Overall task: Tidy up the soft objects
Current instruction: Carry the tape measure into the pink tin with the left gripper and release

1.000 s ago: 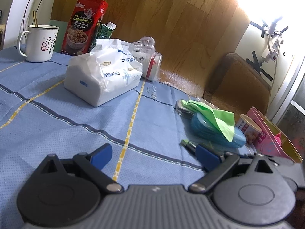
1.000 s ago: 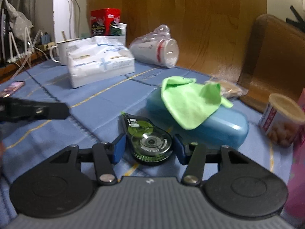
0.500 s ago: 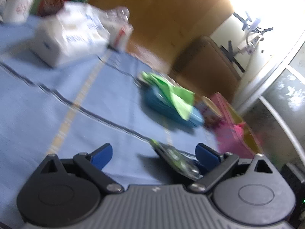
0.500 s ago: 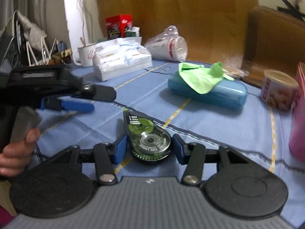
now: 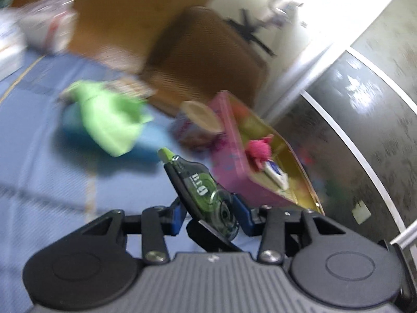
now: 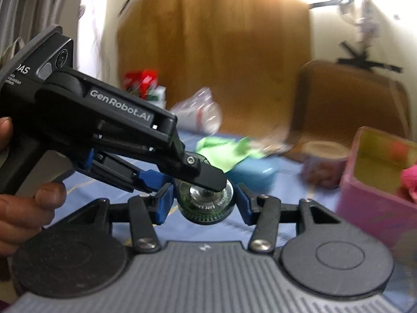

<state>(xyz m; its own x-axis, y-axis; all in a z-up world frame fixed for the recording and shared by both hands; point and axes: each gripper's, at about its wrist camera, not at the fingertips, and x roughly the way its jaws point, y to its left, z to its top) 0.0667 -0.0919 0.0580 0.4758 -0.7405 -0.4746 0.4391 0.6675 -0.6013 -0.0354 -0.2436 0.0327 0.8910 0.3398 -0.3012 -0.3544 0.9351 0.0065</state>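
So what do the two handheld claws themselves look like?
Both are black plastic with a grey ribbed base, two round black discs, silver pivot screws and blue finger pads. The left claw has white "GenRobot.AI" lettering on its side. A bare hand grips its handle.

The left tool (image 5: 209,215) and the right tool (image 6: 202,202) meet tip to tip above the surface, both pinching the same small thing. A bare hand (image 6: 23,190) grips the left tool's handle
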